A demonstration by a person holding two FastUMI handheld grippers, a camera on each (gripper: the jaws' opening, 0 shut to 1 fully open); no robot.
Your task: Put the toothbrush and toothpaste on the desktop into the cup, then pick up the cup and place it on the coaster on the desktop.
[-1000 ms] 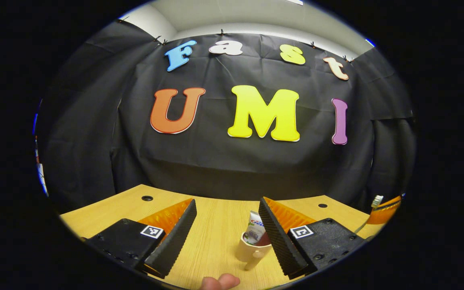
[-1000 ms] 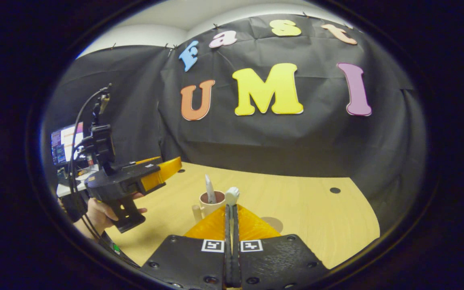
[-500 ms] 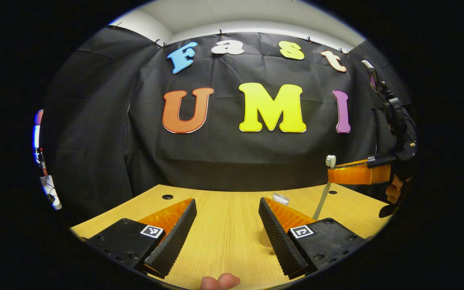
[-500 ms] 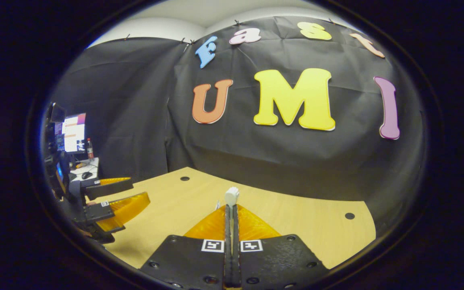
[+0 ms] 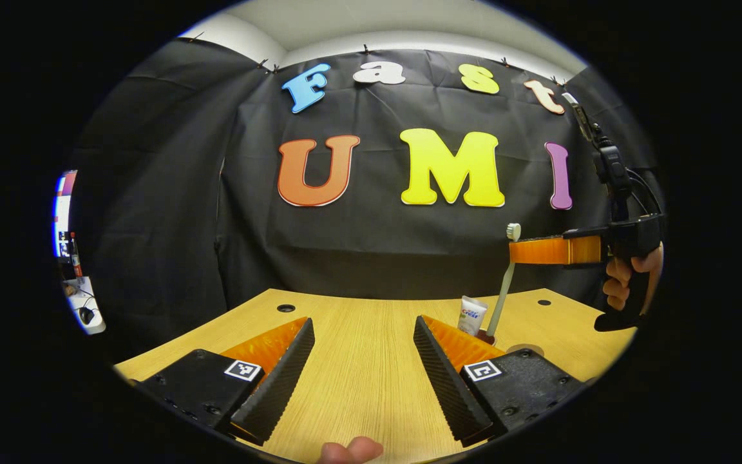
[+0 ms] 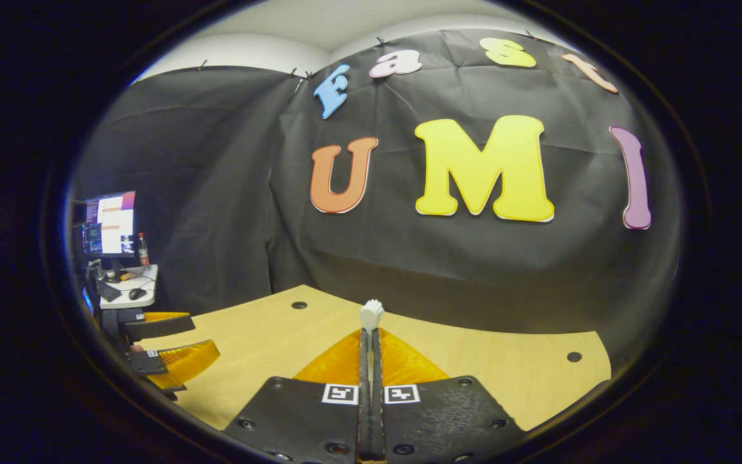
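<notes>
Left gripper view: the left claw (image 5: pixel 363 374) stands wide apart over the bare counter (image 5: pixel 358 322), gripping nothing. Farther off, the right claw (image 5: pixel 519 250), held in a hand (image 5: pixel 628 277), is clamped on the toothbrush (image 5: pixel 505 283) just below its head, bristles up, the handle hanging steeply down. Its lower end meets what looks like the cup's dark rim (image 5: pixel 485 336), mostly hidden behind the left claw's finger, so I cannot tell whether it is inside. The toothpaste (image 5: pixel 472 316) stands upright there, apparently in the cup. A round patch just beside, likely the coaster (image 5: pixel 525 350), lies bare.

Right gripper view: the right claw (image 6: pixel 371 361) is pressed together on the thin brush, whose bristle head (image 6: pixel 371 314) pokes out ahead. The brush looks light, stiff and slim, so it could pivot in the grip; holding near the head suits lowering it handle-first. The tube is soft.
</notes>
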